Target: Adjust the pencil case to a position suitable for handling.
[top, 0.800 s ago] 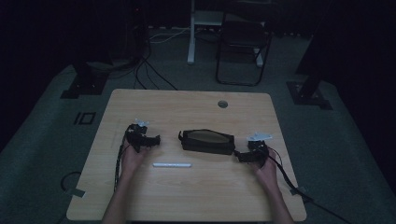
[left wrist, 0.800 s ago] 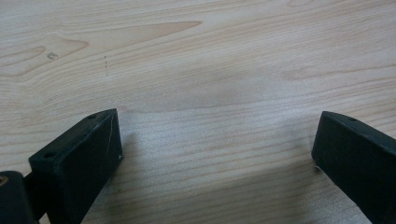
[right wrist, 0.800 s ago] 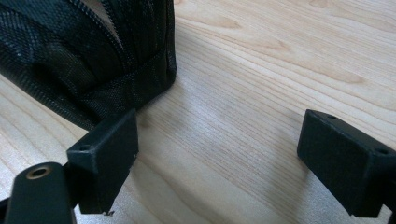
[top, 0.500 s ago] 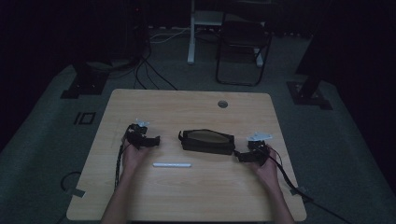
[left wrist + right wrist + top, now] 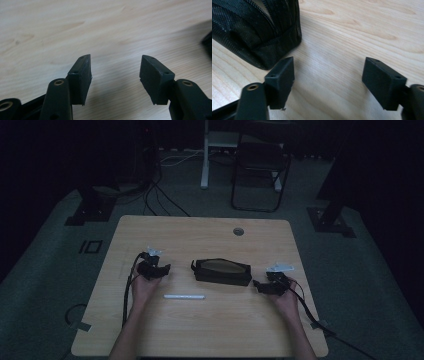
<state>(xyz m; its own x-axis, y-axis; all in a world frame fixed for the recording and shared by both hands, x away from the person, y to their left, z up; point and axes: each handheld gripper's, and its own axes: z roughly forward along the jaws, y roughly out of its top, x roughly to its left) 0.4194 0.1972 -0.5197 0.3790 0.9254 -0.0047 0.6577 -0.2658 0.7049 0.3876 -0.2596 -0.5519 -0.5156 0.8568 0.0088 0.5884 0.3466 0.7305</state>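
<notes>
A black zipped pouch [image 5: 222,271] lies across the middle of the wooden table [image 5: 200,237], its zip partly undone on top. In front of it lies a slim white pen [image 5: 184,296]. My left gripper [image 5: 166,268] rests on the table left of the pouch, jaws open and pointing toward it, apart from it. In the left gripper view the left gripper [image 5: 115,75] has bare wood between its pads. My right gripper [image 5: 256,285] sits just off the pouch's right end, open. In the right gripper view the pouch [image 5: 257,32] lies close ahead of the empty right gripper [image 5: 328,77].
A round cable hole [image 5: 238,231] sits near the table's far edge. A dark chair [image 5: 260,165] and a white post [image 5: 204,155] stand on the floor beyond. Cables trail from both grippers off the near side. The room is dim.
</notes>
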